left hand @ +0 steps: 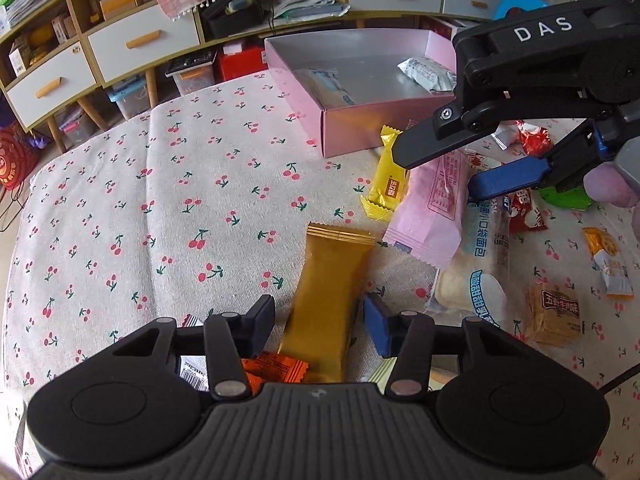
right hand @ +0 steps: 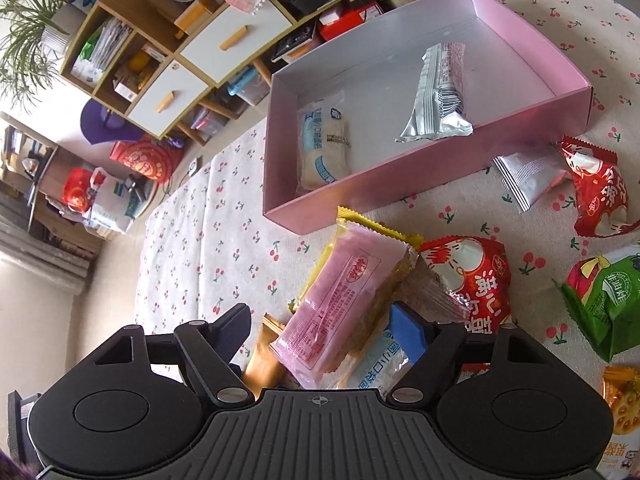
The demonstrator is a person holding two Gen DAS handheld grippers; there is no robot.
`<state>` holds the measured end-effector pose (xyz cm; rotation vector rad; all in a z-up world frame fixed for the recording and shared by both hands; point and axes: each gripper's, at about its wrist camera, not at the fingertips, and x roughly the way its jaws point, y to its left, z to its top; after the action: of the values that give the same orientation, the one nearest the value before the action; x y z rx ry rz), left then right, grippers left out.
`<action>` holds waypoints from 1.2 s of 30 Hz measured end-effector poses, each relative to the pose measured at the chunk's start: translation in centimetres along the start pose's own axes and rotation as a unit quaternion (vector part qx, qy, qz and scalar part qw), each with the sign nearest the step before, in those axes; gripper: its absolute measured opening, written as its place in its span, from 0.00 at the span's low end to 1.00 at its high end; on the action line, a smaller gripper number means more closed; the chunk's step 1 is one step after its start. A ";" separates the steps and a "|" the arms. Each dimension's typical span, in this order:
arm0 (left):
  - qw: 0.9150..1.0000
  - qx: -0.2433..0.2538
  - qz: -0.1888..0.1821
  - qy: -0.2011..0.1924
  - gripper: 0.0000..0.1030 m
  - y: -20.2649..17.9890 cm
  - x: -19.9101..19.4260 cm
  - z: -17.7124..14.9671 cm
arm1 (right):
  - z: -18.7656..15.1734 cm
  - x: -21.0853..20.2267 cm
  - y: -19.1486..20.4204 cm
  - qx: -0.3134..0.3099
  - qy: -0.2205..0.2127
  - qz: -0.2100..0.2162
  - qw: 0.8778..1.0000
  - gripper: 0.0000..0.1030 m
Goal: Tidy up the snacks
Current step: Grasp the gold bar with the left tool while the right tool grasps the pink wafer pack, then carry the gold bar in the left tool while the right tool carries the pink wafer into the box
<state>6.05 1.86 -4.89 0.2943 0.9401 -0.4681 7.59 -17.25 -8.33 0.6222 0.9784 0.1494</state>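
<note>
Pink box (right hand: 420, 184), gold packet (left hand: 328, 300), cherry-print cloth (left hand: 160, 200).

Pink box (right hand: 460, 168) open – bread pack (right hand: 324, 140), silver pack (right hand: 440, 92) inside; gold bar (left hand: 328, 296), pink pack (right hand: 340, 304) on cloth.

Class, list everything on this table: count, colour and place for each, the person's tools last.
box: one, pink, far end of cloth
bread packet: one, white, inside box
long packet: one, silver, inside box
gold packet: one, gold, between left tongs' fingers
pink packet: one, pink, atop pile, between right tongs' fingers
yellow candy: one, yellow, near box front
red packets: two, red, right of pile
green packet: one, green, far right
cloth: one, cherry-print, under everything
left tongs: one, black and blue, open
right tongs: one, black and blue, open
</note>
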 end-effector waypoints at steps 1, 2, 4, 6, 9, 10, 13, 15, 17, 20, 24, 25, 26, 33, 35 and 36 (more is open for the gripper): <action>1.000 -0.004 0.000 0.002 0.45 0.1 0.0 0.1 | 0.0 0.1 0.0 -0.001 -0.001 -0.003 1.000 0.72; 1.000 -0.008 0.000 0.004 0.45 0.1 0.0 0.1 | 0.0 0.3 0.0 -0.002 -0.002 -0.006 1.000 0.72; 1.000 -0.014 0.002 0.008 0.44 0.1 0.2 0.5 | -0.1 0.5 0.1 -0.009 -0.006 -0.017 1.000 0.70; 1.000 -0.020 0.005 0.010 0.43 0.1 0.2 0.5 | -0.4 0.9 0.2 -0.020 -0.009 -0.031 0.999 0.66; 0.999 -0.031 0.015 0.014 0.43 0.1 0.1 0.5 | -0.8 1.2 0.3 -0.032 -0.013 -0.048 0.998 0.61; 0.999 -0.036 0.019 0.015 0.43 0.2 0.1 0.5 | -0.8 1.1 0.4 -0.036 -0.015 -0.050 0.998 0.58; 0.998 -0.055 0.025 0.017 0.43 0.5 0.1 0.5 | -0.9 0.9 0.5 -0.039 -0.011 -0.049 0.998 0.49; 0.997 -0.070 0.026 0.019 0.40 0.9 0.1 0.5 | -1.0 0.8 0.5 -0.042 -0.010 -0.051 0.998 0.48; 0.996 -0.083 0.026 0.020 0.38 1.2 0.1 0.6 | -1.1 0.6 0.4 -0.044 -0.008 -0.051 0.998 0.47; 0.995 -0.095 0.033 0.022 0.31 1.4 -0.1 0.6 | -1.1 0.2 0.2 -0.043 -0.004 -0.049 0.998 0.47; 0.992 -0.116 0.033 0.024 0.29 1.9 -0.1 0.7 | -0.8 -0.4 -0.5 -0.029 0.002 -0.041 0.999 0.46; 0.992 -0.119 0.034 0.024 0.29 1.9 -0.2 0.8 | -0.7 -0.5 -0.7 -0.025 0.003 -0.040 0.999 0.46; 0.992 -0.123 0.034 0.024 0.28 1.9 -0.2 0.8 | -0.6 -0.7 -0.9 -0.020 0.003 -0.039 0.999 0.46; 0.988 -0.152 0.028 0.025 0.28 2.3 -0.4 1.1 | 0.1 -1.8 -2.2 -0.006 0.003 -0.029 1.000 0.44; 0.986 -0.162 0.025 0.024 0.28 2.5 -0.4 1.2 | 0.3 -2.1 -2.4 -0.004 0.003 -0.026 1.000 0.44; 0.985 -0.167 0.023 0.023 0.28 2.5 -0.5 1.3 | 0.3 -2.3 -2.5 -0.005 0.003 -0.025 1.000 0.44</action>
<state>8.01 3.51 -3.66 0.0219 1.0378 -0.2557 6.19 -20.34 -7.93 0.5887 0.9972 0.1117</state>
